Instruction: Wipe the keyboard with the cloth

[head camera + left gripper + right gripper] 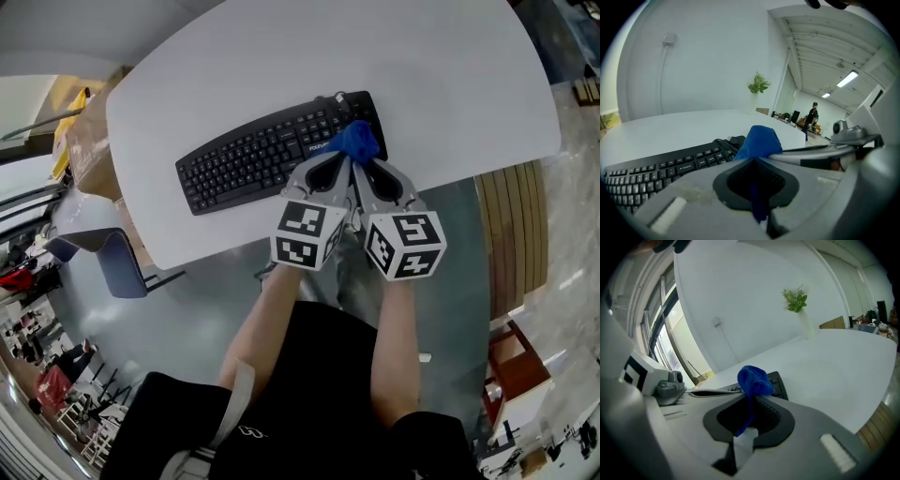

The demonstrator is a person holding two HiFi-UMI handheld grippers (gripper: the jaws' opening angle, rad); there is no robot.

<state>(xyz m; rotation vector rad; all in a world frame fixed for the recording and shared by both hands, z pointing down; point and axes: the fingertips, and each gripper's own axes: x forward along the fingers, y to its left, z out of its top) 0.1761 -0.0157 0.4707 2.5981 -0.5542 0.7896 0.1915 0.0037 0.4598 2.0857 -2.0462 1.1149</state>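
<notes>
So both grippers are pinched shut on the same blue cloth (356,141): left gripper (341,161) and right gripper (368,163) sit side by side, tips almost touching. The cloth is bunched up right over the right end of the black keyboard (253,159). The keyboard lies at an angle, close to the near edge of the white table (281,66). There's loads of bare tabletop beyond it and off to the right.
</notes>
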